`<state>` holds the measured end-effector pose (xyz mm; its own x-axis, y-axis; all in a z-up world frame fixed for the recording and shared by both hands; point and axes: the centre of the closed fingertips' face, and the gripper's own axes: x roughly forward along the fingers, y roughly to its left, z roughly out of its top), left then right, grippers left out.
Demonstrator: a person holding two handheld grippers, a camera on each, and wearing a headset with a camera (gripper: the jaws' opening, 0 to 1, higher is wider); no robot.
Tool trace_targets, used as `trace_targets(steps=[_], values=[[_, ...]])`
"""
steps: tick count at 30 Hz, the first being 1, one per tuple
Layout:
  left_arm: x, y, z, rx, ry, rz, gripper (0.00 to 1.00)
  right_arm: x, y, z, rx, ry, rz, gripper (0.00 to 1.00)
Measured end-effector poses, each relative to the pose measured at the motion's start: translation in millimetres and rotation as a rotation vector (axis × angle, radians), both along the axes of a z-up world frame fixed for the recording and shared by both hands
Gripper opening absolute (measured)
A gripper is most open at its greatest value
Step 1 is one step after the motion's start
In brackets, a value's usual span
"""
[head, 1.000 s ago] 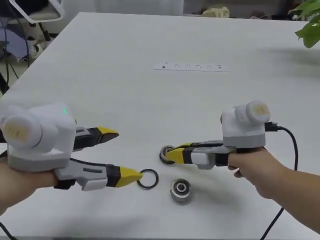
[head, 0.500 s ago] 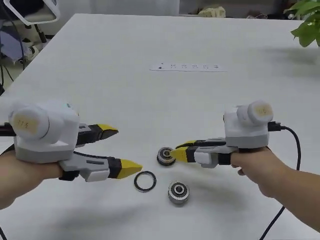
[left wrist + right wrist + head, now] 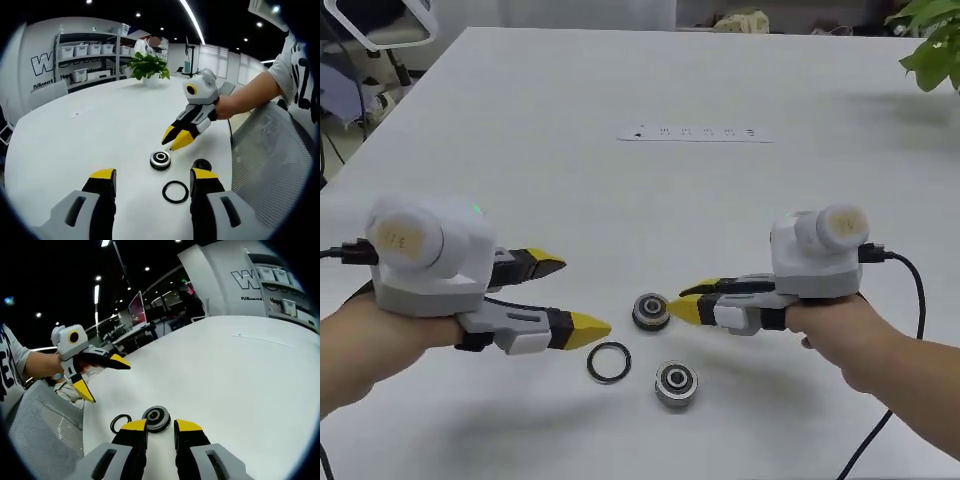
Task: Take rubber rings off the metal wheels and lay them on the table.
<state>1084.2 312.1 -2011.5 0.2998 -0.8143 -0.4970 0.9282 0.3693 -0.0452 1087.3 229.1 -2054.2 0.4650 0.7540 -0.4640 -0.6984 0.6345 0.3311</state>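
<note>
Head view, left hand-held gripper (image 3: pixel 584 295) wide, right hand-held gripper (image 3: pixel 677 301) narrow, wall letter W (image 3: pixel 40 65)

A white table (image 3: pixel 620 90) with a smooth, matt top holds a small wheel (image 3: pixel 651 311) and a second wheel (image 3: pixel 677 382), both of shiny silver-grey metal, beside a loose ring (image 3: pixel 610 362) of dull black rubber. The left gripper (image 3: pixel 578 296) and right gripper (image 3: pixel 678 300) have smooth white plastic housings with a soft sheen, grey and black plastic jaws, and matt yellow tips. A smooth black cable (image 3: pixel 921 300) leaves the right one.
</note>
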Motion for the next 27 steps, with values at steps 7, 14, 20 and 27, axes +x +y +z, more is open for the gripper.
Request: trace_targets(steps=[7,14,20,27], values=[[6.3,-7.5,-4.4,0.004,0.001,-0.001,0.55,-4.3,2.6,-7.6,-0.049,-0.017,0.043,0.18],[7.2,-15.4,-10.1,0.007,0.015,-0.011,0.53,-6.8,4.6,-12.2,-0.077,-0.028,0.067,0.18],[4.2,-23.8,-16.5,0.01,0.033,-0.027,0.5,-9.1,8.5,-18.3,-0.108,-0.046,0.1,0.19],[6.2,-30.1,-21.3,0.002,0.052,-0.032,0.48,-9.2,11.6,-19.6,-0.13,-0.078,0.124,0.18]])
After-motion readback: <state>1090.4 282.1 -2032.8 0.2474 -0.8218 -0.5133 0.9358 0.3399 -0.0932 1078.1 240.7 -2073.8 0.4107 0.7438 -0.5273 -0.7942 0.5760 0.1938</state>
